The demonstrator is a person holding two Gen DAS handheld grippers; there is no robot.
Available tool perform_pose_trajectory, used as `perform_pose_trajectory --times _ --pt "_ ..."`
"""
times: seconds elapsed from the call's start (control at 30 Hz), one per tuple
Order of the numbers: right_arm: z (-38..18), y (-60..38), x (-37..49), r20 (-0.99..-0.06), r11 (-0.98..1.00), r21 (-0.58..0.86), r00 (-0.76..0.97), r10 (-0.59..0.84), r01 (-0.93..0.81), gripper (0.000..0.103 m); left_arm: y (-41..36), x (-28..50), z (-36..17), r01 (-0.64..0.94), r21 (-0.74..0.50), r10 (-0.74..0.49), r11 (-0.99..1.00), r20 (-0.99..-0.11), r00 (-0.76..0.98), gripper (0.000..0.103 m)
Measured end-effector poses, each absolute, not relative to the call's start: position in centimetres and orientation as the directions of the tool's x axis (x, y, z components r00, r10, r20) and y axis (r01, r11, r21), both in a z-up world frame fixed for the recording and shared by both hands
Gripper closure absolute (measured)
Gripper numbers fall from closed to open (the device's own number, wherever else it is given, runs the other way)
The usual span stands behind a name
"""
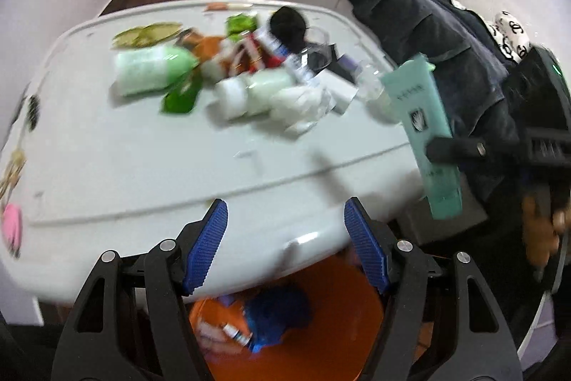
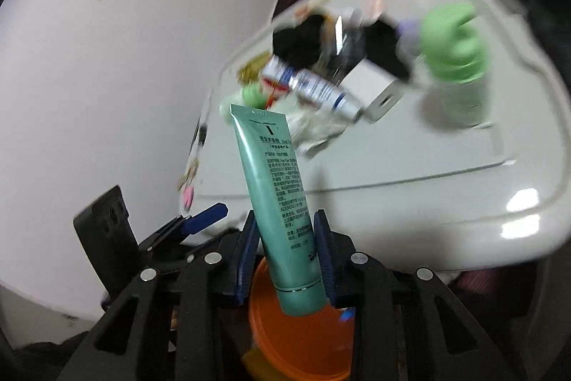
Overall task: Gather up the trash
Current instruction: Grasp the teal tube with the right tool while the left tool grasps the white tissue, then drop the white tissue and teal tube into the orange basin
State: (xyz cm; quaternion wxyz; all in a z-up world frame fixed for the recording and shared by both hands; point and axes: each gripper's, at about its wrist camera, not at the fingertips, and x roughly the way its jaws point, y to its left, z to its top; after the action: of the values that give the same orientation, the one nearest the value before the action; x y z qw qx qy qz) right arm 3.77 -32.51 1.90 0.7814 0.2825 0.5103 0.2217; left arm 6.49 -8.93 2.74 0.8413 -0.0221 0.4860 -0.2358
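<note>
Transfer step: right gripper (image 2: pixel 285 259), jaws clamped on teal tube (image 2: pixel 274 188), carries it past the table (image 1: pixel 107 166) near edge; left gripper (image 1: pixel 285 245) gapes empty. Next: release over orange bin (image 2: pixel 296 338).

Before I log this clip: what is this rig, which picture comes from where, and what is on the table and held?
No robot here: a person carries a two-finger gripper in each hand, each with a fisheye camera looking along its fingers. The left wrist view shows the left gripper open and empty above the white table, which bears a blurred pile of bottles, tubes and wrappers. The right wrist view shows the right gripper shut on a teal tube. An orange bin sits below.
</note>
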Motion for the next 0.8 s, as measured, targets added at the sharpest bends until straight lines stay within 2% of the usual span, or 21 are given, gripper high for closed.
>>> perform_pose_trajectory --times 0.07,0.23,0.4,0.53,0.57,0.6,0.63,0.67,0.7,0.8 --pt "3.0 -34.0 2.4 -0.676 0.79 0.612 0.49 0.55 -0.041 0.072 -10.5 7.5 2.5 0.379 -0.261 -0.414 0.888 -0.812 0.411 0.036" --pt "4.4 -36.5 1.3 -0.607 0.793 0.609 0.646 0.462 0.005 0.072 -13.7 10.3 1.4 0.351 -0.265 -0.404 0.898 -0.814 0.419 0.036" --pt "3.5 -38.1 1.1 -0.599 0.761 0.646 0.654 0.463 0.053 0.072 -15.0 11.9 -0.4 0.282 -0.276 -0.374 0.919 -0.834 0.405 0.036" --pt "3.6 -37.9 1.3 -0.617 0.784 0.62 0.643 0.453 0.043 0.072 -15.4 11.1 -1.0 0.313 -0.208 -0.337 0.927 -0.827 0.449 0.036" --pt "3.5 -37.6 1.5 -0.625 0.789 0.613 0.636 0.453 0.041 0.072 -15.7 11.0 -1.0 0.322 -0.182 -0.322 0.929 -0.829 0.457 0.039" --pt "3.5 -37.0 1.9 -0.631 0.793 0.607 0.63 0.452 0.039 0.072 -16.0 10.8 -1.1 0.329 -0.144 -0.295 0.933 -0.829 0.475 0.058" --pt "3.6 -36.4 2.0 -0.638 0.8 0.599 0.624 0.451 0.034 0.072 -16.1 10.7 -1.1 0.339 -0.119 -0.282 0.933 -0.827 0.487 0.069" --pt "3.6 -35.8 1.9 -0.645 0.809 0.587 0.621 0.446 0.028 0.072 -16.1 10.5 -1.2 0.355 -0.093 -0.274 0.93 -0.82 0.503 0.076" --pt "3.5 -35.1 1.8 -0.654 0.824 0.566 0.62 0.434 0.02 0.072 -15.8 10.4 -1.2 0.36 -0.093 -0.279 0.928 -0.814 0.51 0.081" --pt "3.8 -34.1 1.8 -0.674 0.854 0.519 0.616 0.407 0.004 0.072 -13.8 10.4 -0.5 0.327 -0.176 -0.324 0.929 -0.814 0.483 0.083"
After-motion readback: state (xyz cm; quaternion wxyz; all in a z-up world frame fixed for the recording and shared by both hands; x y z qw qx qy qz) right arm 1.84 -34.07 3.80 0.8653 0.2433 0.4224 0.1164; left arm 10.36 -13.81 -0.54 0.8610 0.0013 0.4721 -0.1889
